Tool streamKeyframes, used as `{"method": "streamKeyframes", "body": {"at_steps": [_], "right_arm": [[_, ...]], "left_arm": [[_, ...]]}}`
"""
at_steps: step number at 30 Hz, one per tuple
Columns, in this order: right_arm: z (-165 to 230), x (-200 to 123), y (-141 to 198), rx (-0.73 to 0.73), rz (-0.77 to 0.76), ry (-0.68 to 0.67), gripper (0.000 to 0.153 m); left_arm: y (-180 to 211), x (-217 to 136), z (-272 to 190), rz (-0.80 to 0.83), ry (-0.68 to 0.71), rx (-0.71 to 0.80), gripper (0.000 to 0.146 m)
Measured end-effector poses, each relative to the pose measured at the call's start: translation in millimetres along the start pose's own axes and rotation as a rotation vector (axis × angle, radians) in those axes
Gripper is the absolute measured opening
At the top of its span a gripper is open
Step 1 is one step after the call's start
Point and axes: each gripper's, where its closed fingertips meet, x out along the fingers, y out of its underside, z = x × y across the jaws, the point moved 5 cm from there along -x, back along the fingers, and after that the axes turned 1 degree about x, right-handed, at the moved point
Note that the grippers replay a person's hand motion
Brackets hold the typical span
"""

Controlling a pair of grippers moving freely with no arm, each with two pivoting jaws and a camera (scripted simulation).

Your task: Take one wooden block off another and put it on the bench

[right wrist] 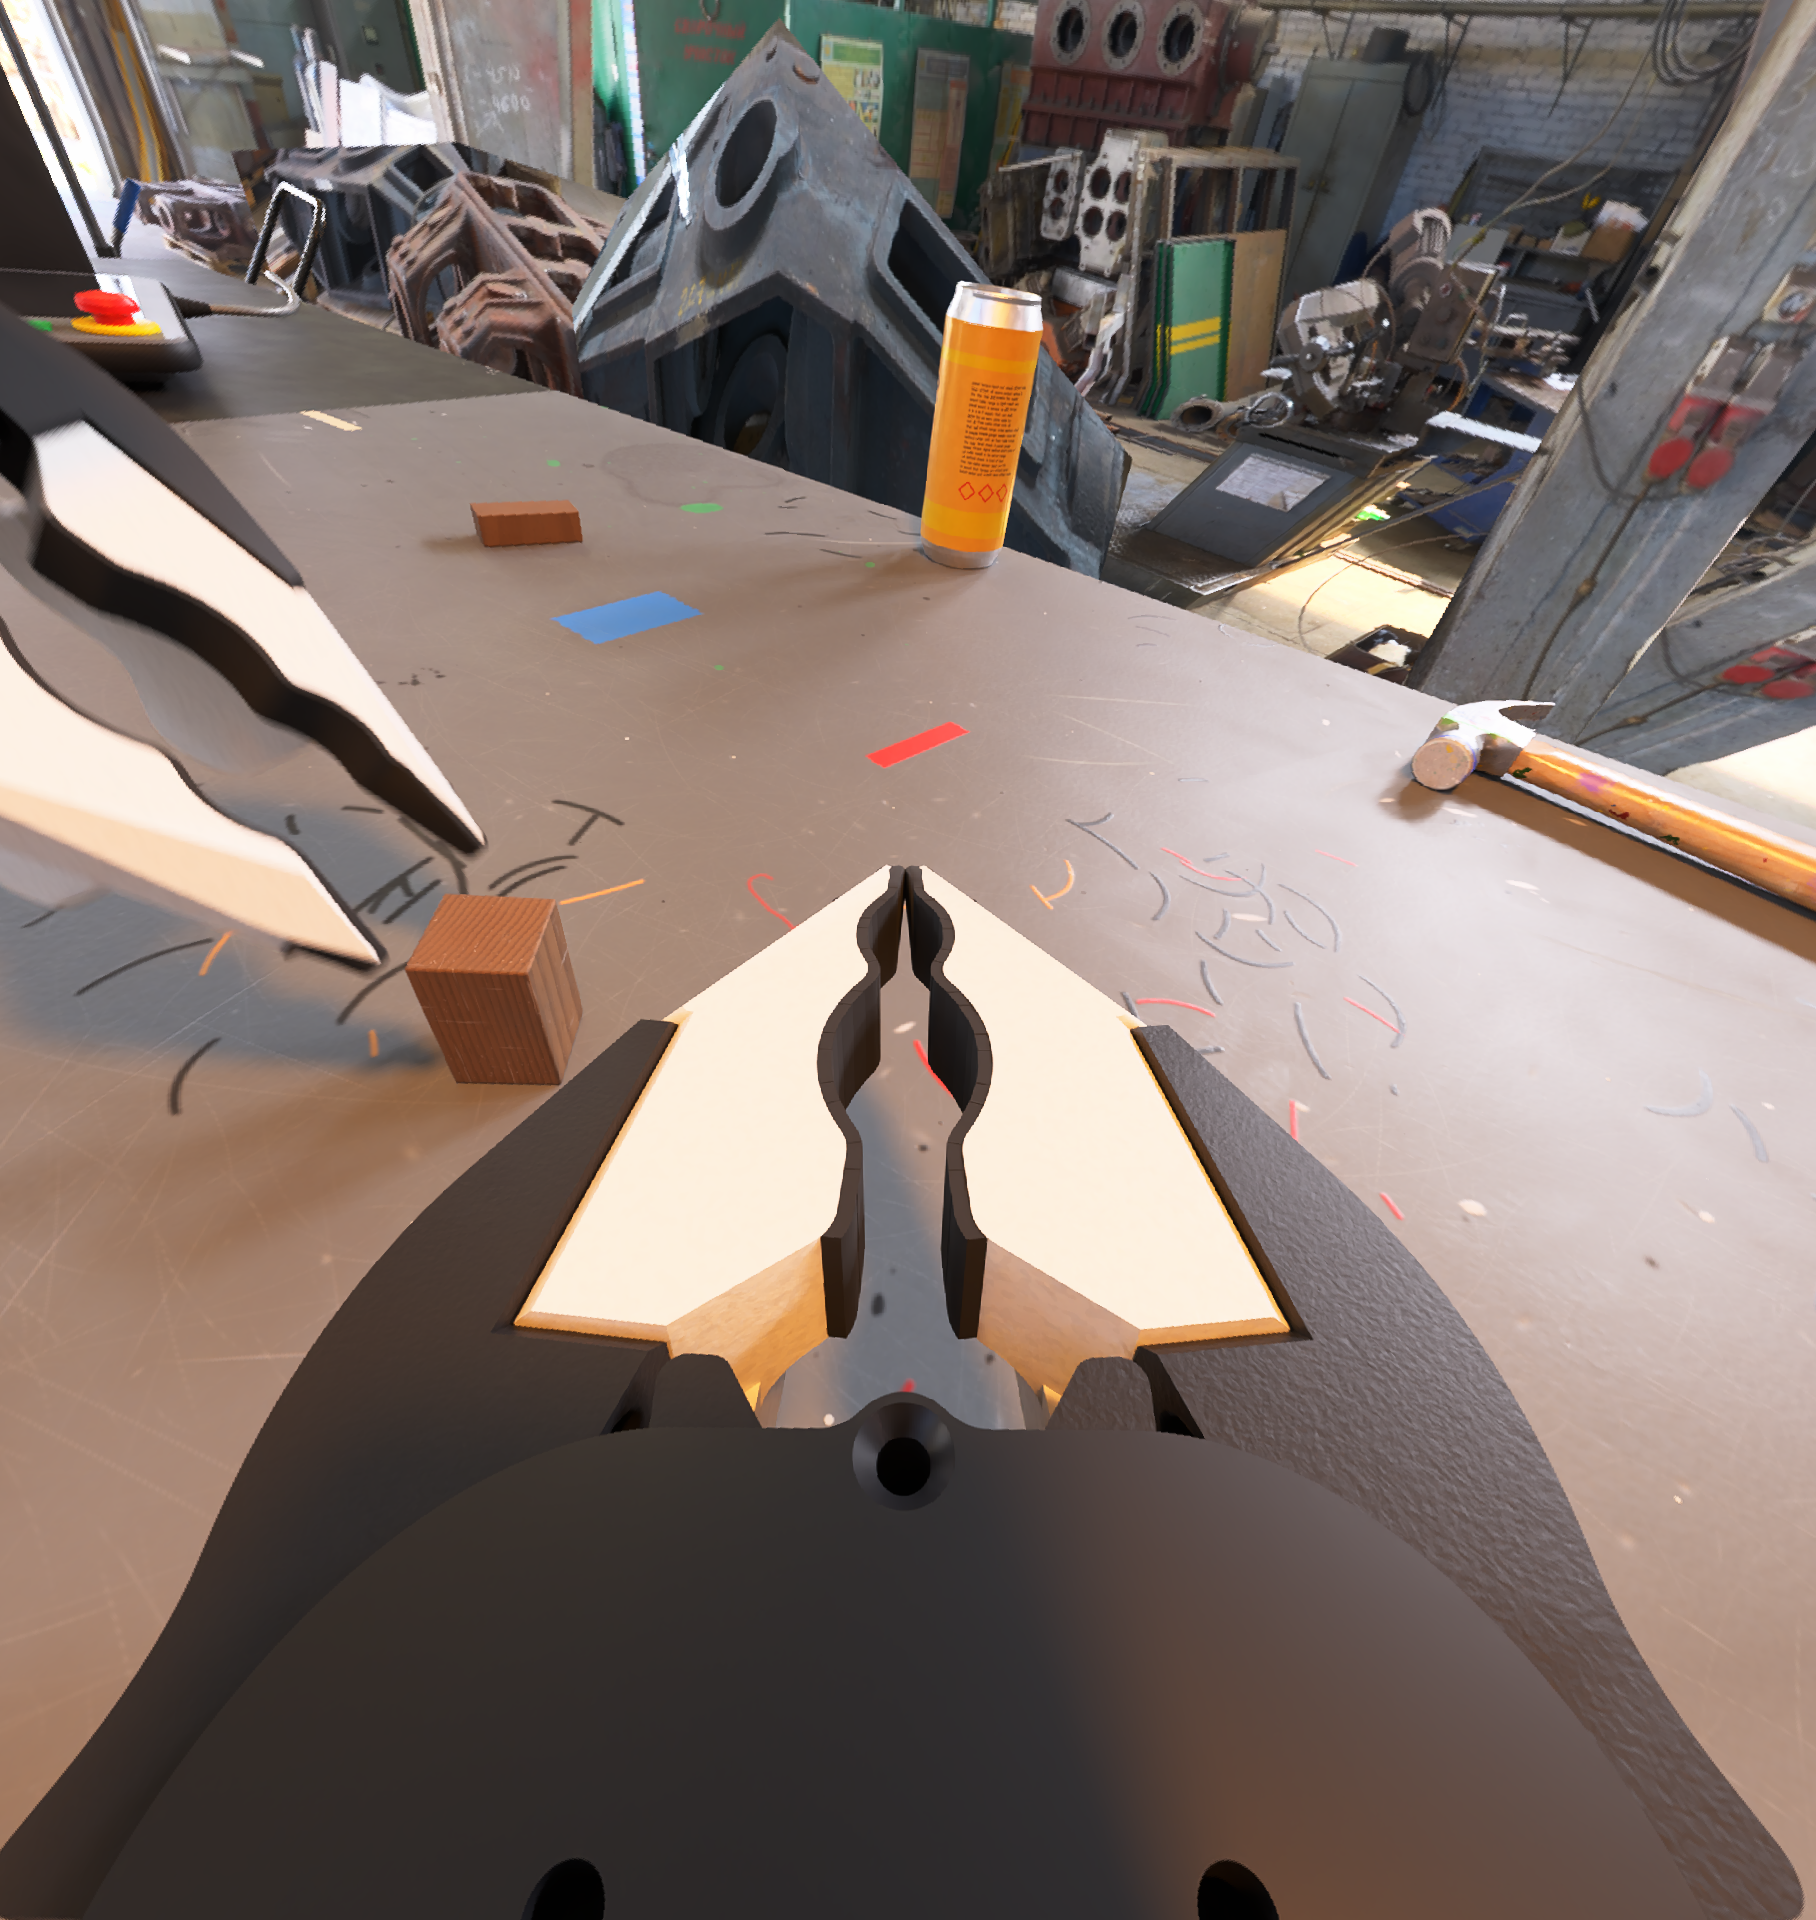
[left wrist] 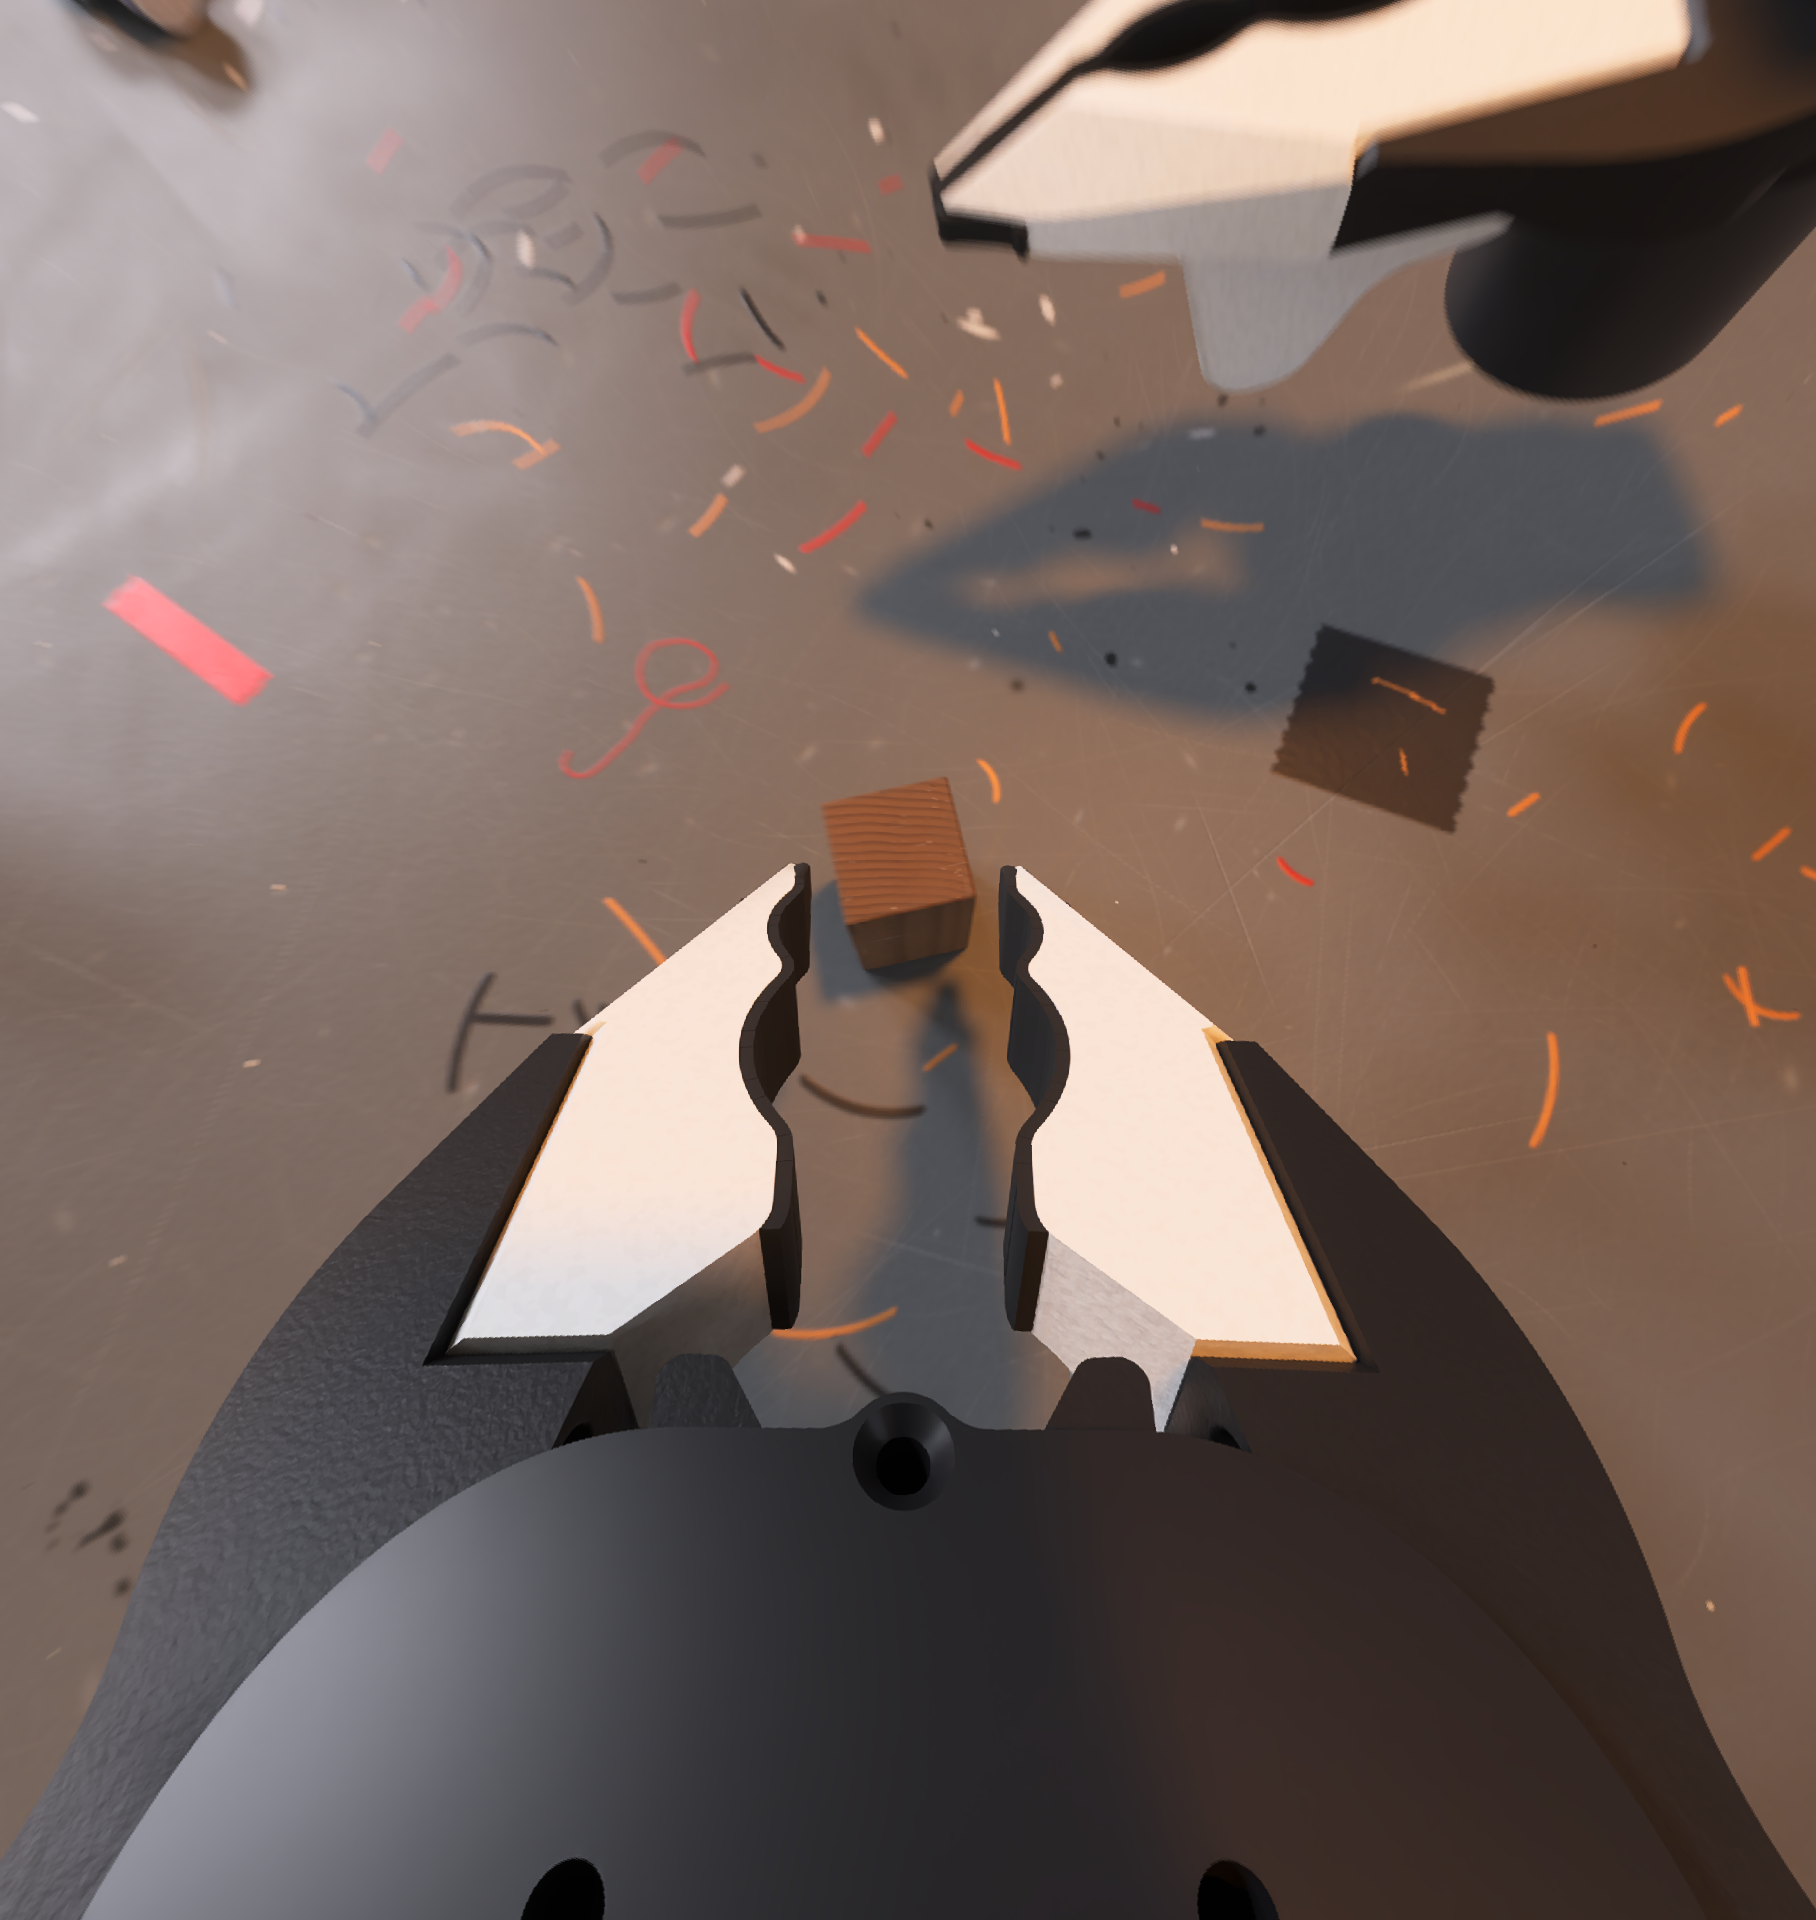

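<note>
So the left gripper (left wrist: 904, 873) was tilted down at the counter (left wrist: 260, 935) with its fingers spread apart and nothing between them, and the small wooden block (left wrist: 899, 868) was sitting on the counter just past the fingertips, roughly lined up with the gap but not touching either finger as far as I could see. In the right wrist view the same block (right wrist: 496, 987) stood by itself on the counter, just left of the right gripper (right wrist: 904, 871), with the left gripper (right wrist: 431, 899) coming in from the left side and its tips just beside the block's top. The right gripper had its fingers pretty much together at the tips, holding nothing, and was hanging over a scuffed patch of counter full of red, orange and grey scribble marks. Farther back on the left there was a second, flatter wooden block (right wrist: 527, 522) lying on the counter, well apart from the first one. Near it was a blue patch (right wrist: 626, 616), and a red strip (right wrist: 916, 744) a bit closer in. An orange can (right wrist: 981, 426) stood upright at the far edge, and a hammer (right wrist: 1631, 795) lay along the right edge. From the left wrist view the right gripper (left wrist: 977, 213) showed up top right, above its own shadow, with a dark square patch (left wrist: 1382, 727) on the counter nearby.
</note>
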Motion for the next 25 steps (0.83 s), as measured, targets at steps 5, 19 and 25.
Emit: {"method": "streamKeyframes", "body": {"at_steps": [5, 19, 25], "right_arm": [[-0.3, 0.0, 1.4, 0.004, 0.006, -0.002, 0.000], [2.8, 3.4, 7.1, 0.015, 0.031, -0.023, 0.000], [4.8, 4.4, 9.3, 0.011, 0.043, -0.034, 0.000]], "left_arm": [[-11.1, -63.2, 40.8, -0.124, -0.127, -0.031, 0.040], [92.3, -177.5, 186.3, 0.421, -0.254, 0.003, 0.039], [128.6, -155.0, 193.3, 0.605, -0.165, 0.022, 0.049]]}}
